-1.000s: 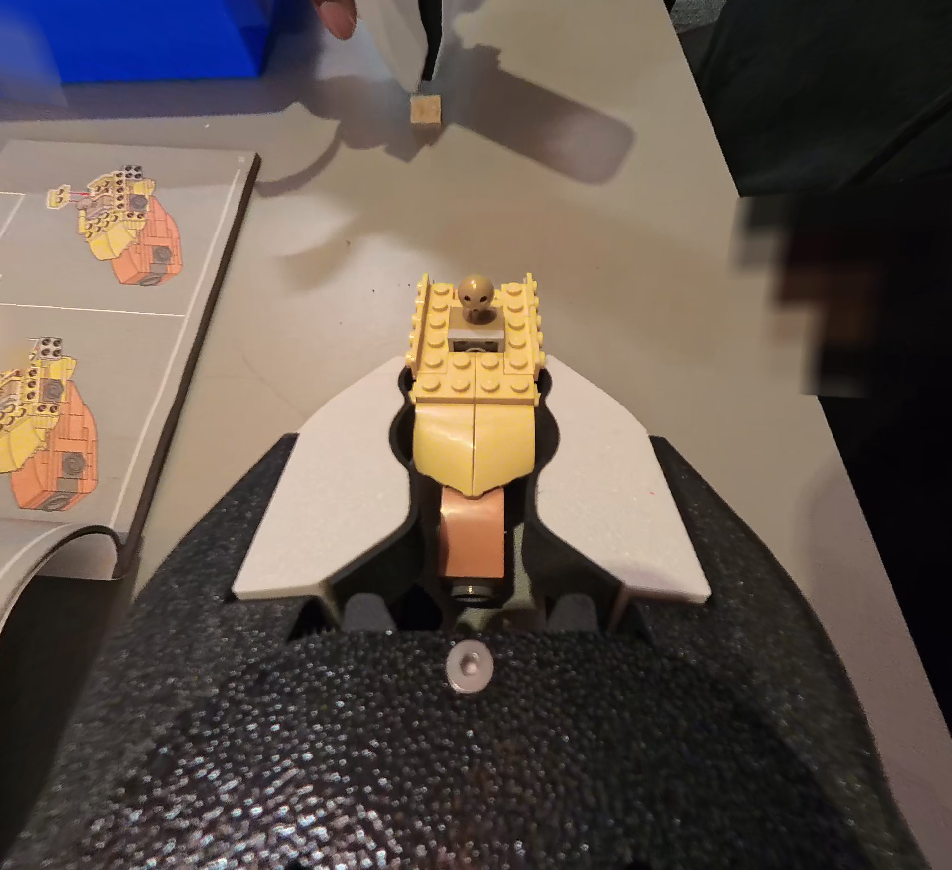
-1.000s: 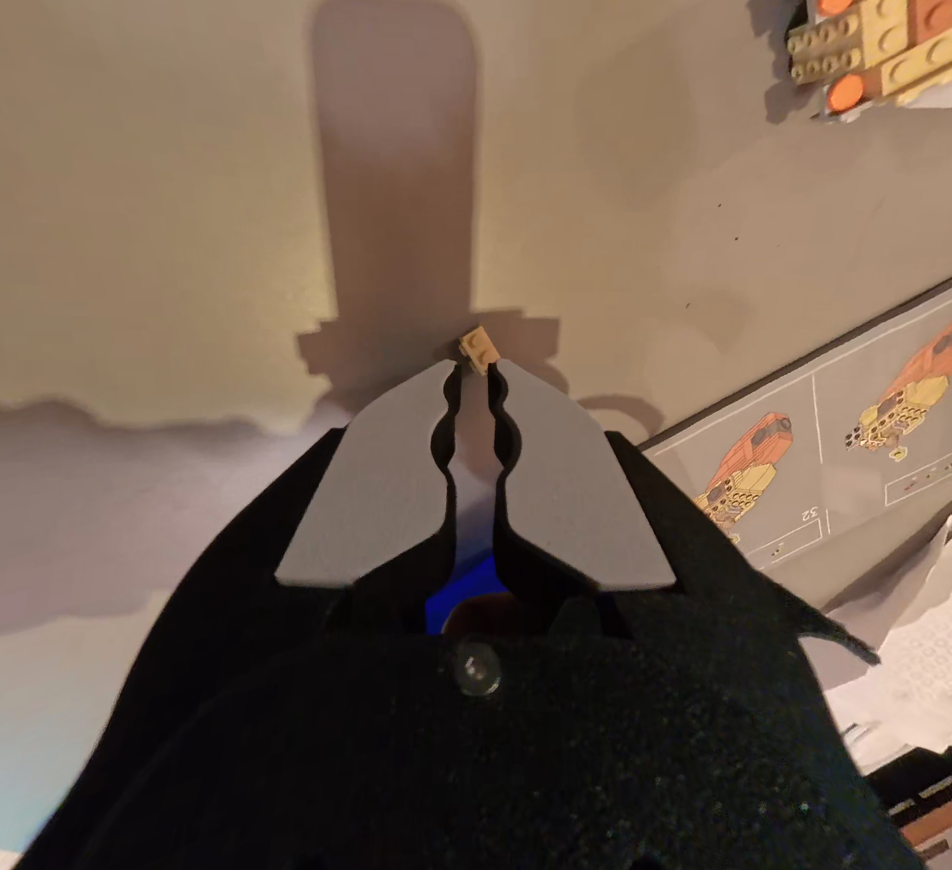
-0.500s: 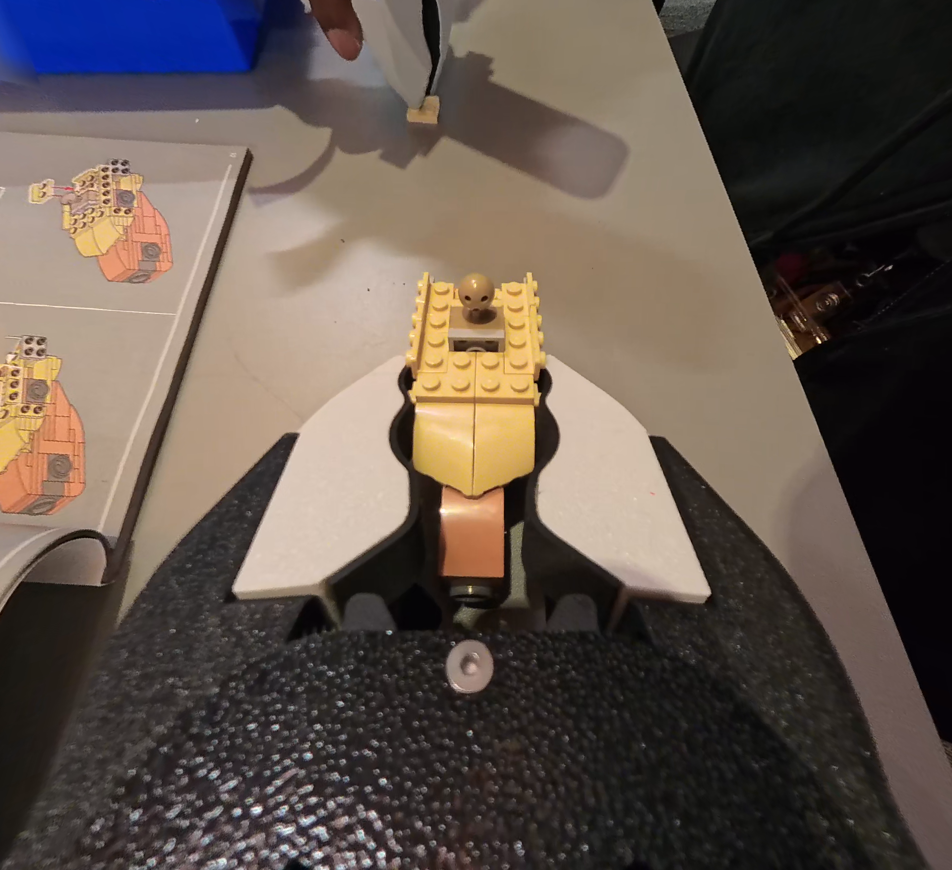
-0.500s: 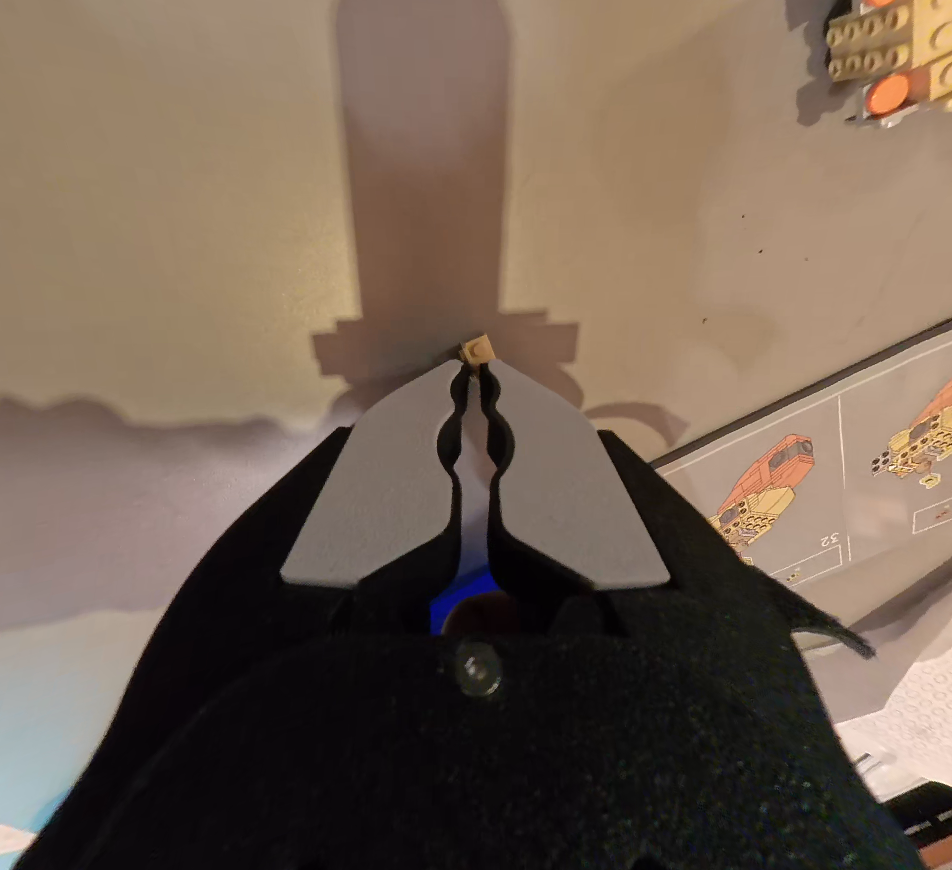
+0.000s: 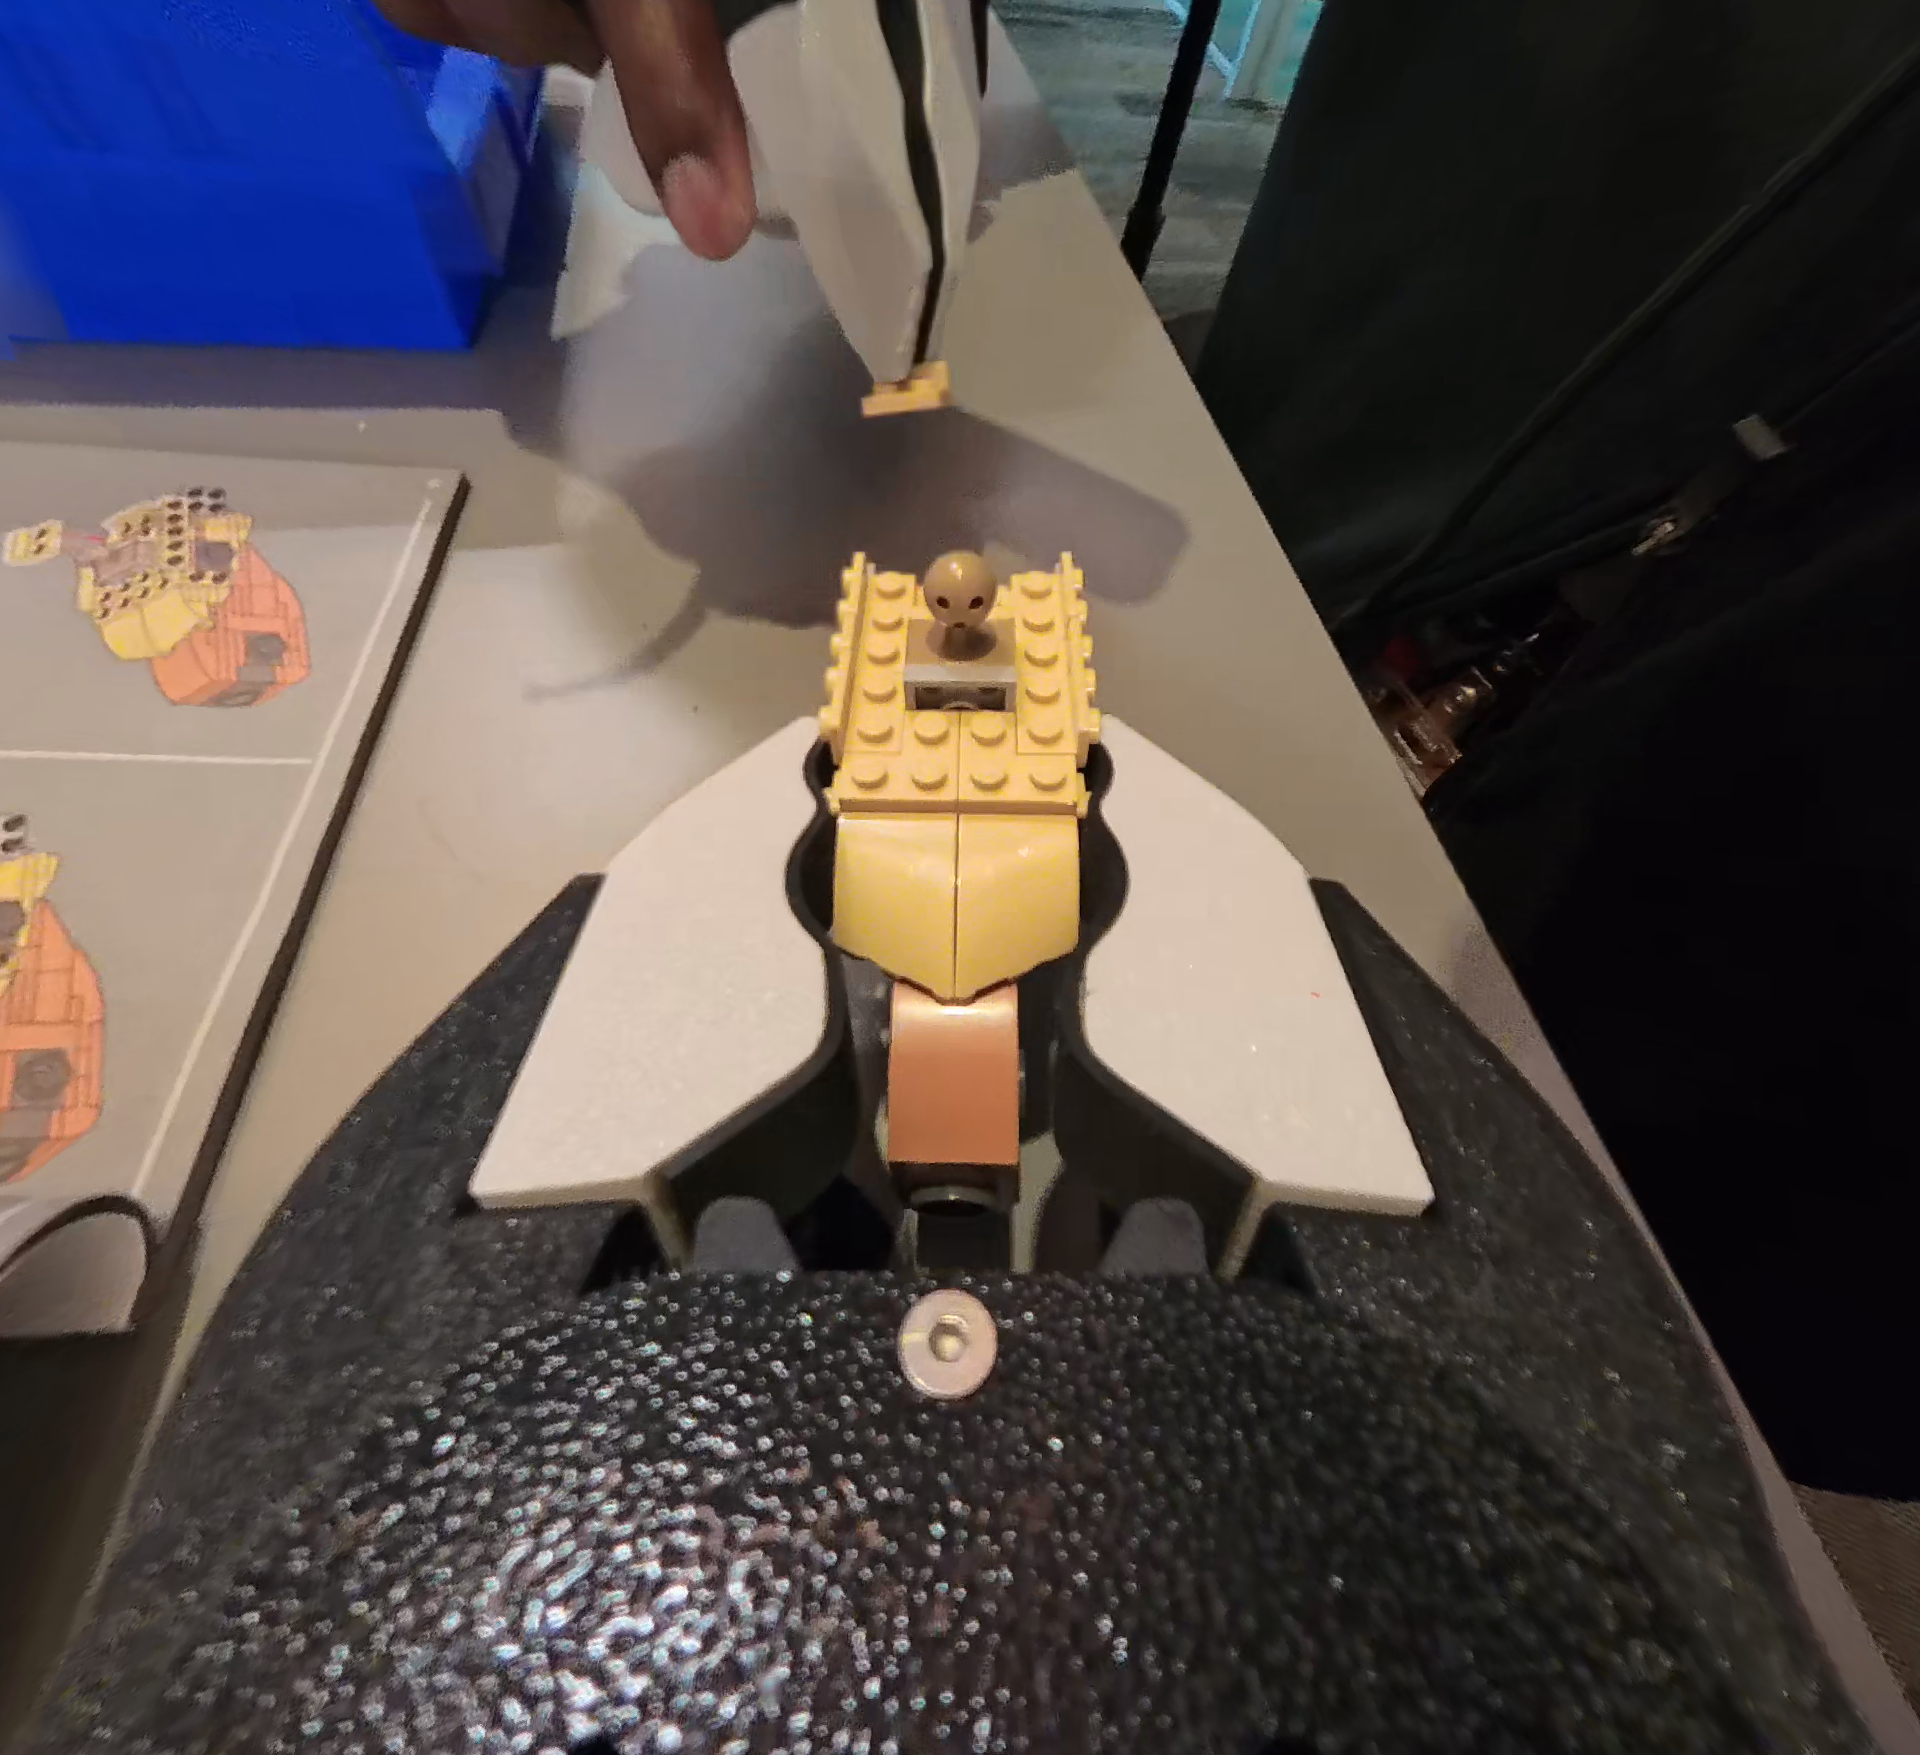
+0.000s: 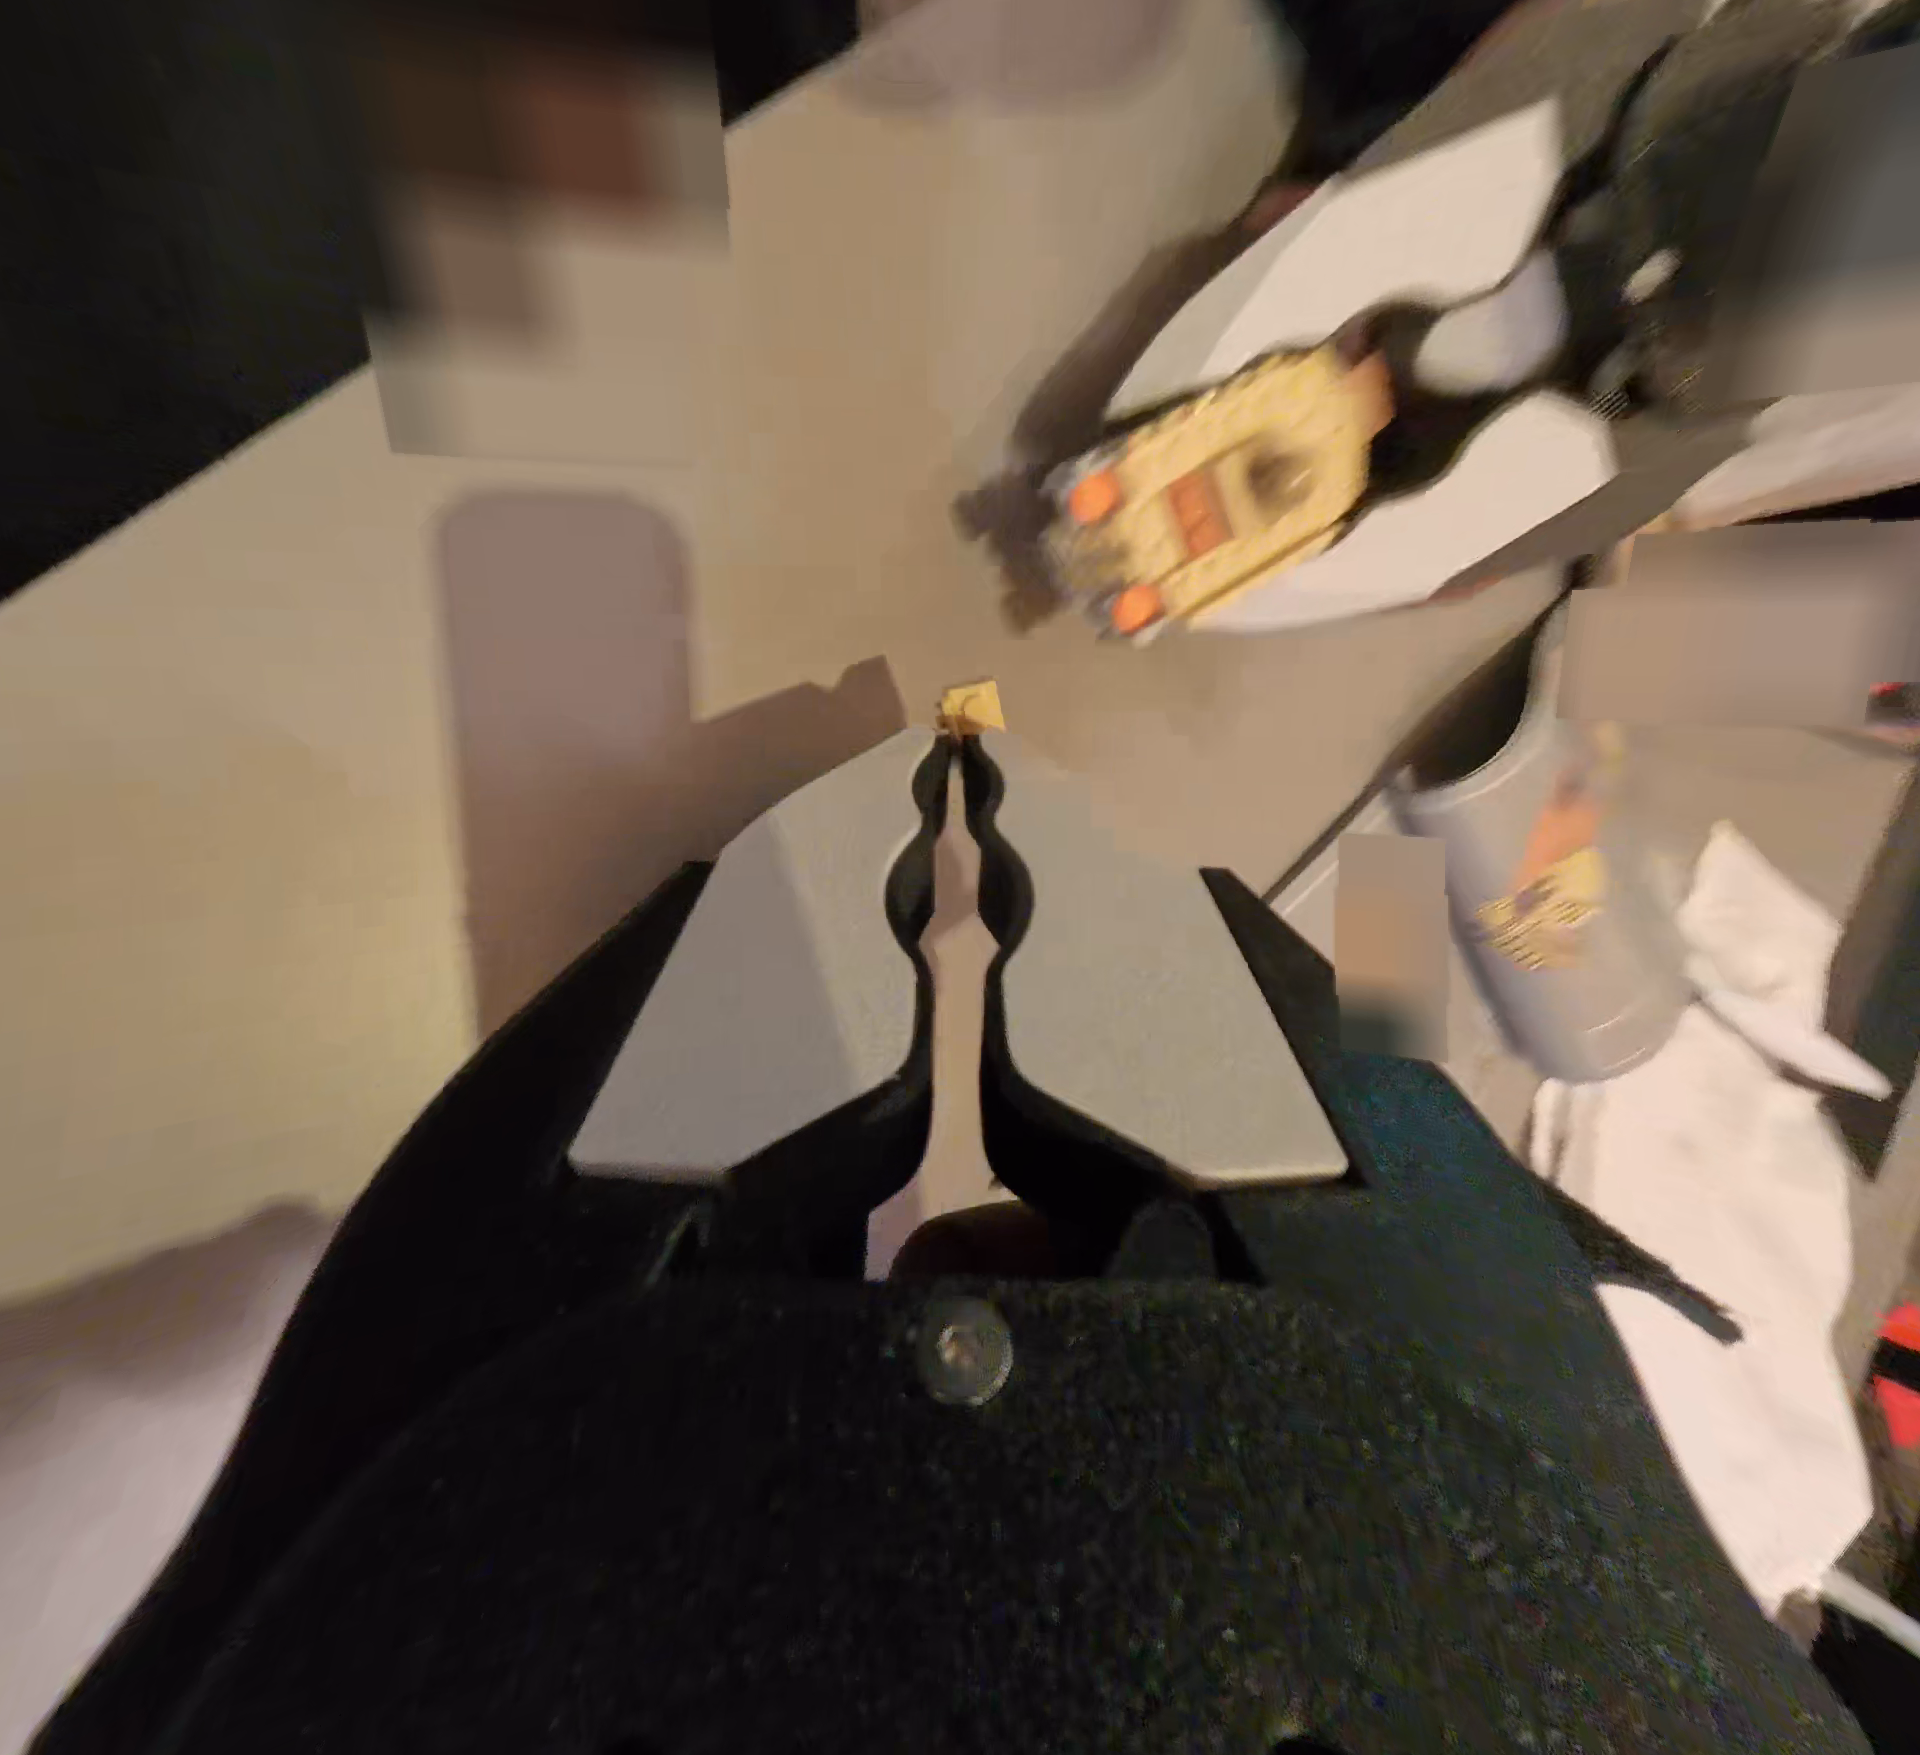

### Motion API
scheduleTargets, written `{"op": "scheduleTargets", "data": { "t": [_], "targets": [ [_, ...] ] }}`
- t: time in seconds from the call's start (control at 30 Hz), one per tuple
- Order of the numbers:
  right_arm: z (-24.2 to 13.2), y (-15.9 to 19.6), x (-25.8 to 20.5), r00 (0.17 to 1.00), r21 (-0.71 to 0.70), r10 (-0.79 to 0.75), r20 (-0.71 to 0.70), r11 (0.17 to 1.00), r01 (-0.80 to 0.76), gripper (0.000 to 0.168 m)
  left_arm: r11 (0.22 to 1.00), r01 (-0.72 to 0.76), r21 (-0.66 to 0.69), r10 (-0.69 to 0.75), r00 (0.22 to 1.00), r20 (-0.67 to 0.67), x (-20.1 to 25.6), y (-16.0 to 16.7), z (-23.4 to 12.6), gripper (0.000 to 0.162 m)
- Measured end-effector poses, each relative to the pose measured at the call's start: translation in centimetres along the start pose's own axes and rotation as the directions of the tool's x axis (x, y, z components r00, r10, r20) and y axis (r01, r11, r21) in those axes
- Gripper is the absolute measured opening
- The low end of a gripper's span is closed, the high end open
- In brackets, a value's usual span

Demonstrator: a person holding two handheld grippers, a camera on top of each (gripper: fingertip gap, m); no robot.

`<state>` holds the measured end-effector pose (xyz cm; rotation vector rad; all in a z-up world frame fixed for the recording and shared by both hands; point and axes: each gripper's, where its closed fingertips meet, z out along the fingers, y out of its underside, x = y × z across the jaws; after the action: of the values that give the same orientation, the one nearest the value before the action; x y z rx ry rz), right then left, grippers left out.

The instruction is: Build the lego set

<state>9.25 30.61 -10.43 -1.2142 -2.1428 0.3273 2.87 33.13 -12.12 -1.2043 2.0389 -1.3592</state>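
My left gripper (image 5: 961, 749) is shut on a tan and brown lego model (image 5: 961, 770) with a small round-headed figure (image 5: 958, 602) on top. It holds the model over the grey table (image 5: 1226, 625). My right gripper (image 6: 954, 741) is shut on a small tan lego plate (image 6: 975, 706) at its fingertips and holds it above the table. In the left wrist view the right gripper (image 5: 920, 365) hangs behind the model with the plate (image 5: 906, 391) at its tip. In the right wrist view the model (image 6: 1205, 500) and left gripper appear blurred at upper right.
An open instruction booklet (image 5: 197, 770) lies left of the model. A blue bin (image 5: 229, 147) stands at the back left. A person's hand (image 5: 665, 74) holds the right gripper. The table's right edge (image 5: 1351, 666) runs close by, with dark fabric beyond. White paper (image 6: 1714, 1134) lies at right. Tip to tip, the grippers are about 8 centimetres apart.
My right gripper has lifted the small tan plate off the table and carried it toward the model. The left gripper and its model have stayed nearly still.
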Motion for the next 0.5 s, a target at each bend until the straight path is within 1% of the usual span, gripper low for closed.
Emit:
{"op": "scheduleTargets", "data": {
  "t": [0.07, 0.2, 0.5],
  "targets": [
    [0.1, -1.8, 1.3, 0.999, 0.056, -0.016, -0.041, 0.998, 0.018, 0.002, 1.000, -0.015, -0.002, 0.015, 1.000, -0.015, 0.3, -0.1, 0.3, 0.043],
    [0.9, -3.2, 2.4, 0.997, 0.065, -0.054, -0.052, 0.996, 0.057, 0.002, 0.999, -0.032, -0.004, 0.032, 0.999, -0.031, 0.7, -0.3, 0.7, 0.043],
    [2.4, -3.2, 2.3, 0.999, 0.013, -0.047, 0.011, 0.999, 0.047, 0.002, 0.999, -0.038, -0.001, 0.038, 0.998, -0.042, 0.9, -0.3, 0.7, 0.043]
  ]
}}
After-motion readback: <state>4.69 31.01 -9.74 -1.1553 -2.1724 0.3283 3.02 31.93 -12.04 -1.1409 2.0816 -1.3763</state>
